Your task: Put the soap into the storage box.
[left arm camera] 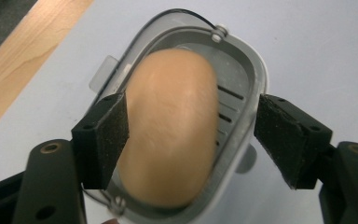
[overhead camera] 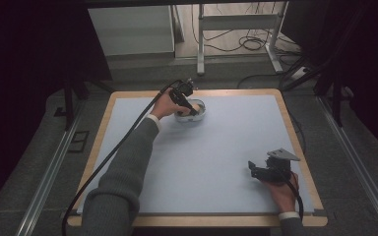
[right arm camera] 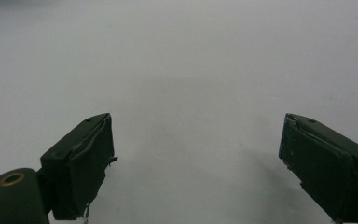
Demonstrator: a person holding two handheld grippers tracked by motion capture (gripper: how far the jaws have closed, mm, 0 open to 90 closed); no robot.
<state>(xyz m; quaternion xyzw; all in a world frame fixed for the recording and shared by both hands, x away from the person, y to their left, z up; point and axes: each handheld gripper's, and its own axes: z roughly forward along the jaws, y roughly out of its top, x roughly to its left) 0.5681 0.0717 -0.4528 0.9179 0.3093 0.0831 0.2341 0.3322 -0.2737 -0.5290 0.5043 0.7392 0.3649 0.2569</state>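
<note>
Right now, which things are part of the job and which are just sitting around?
Part of the job:
- bread roll
- metal container that the roll lies in
- left hand-held gripper, open around the roll

Just sitting around:
- right hand-held gripper, open over bare table
- table
- cables on the floor

Left tool point(left arm camera: 191, 135) open, right tool point(right arm camera: 196, 168) open wide
</note>
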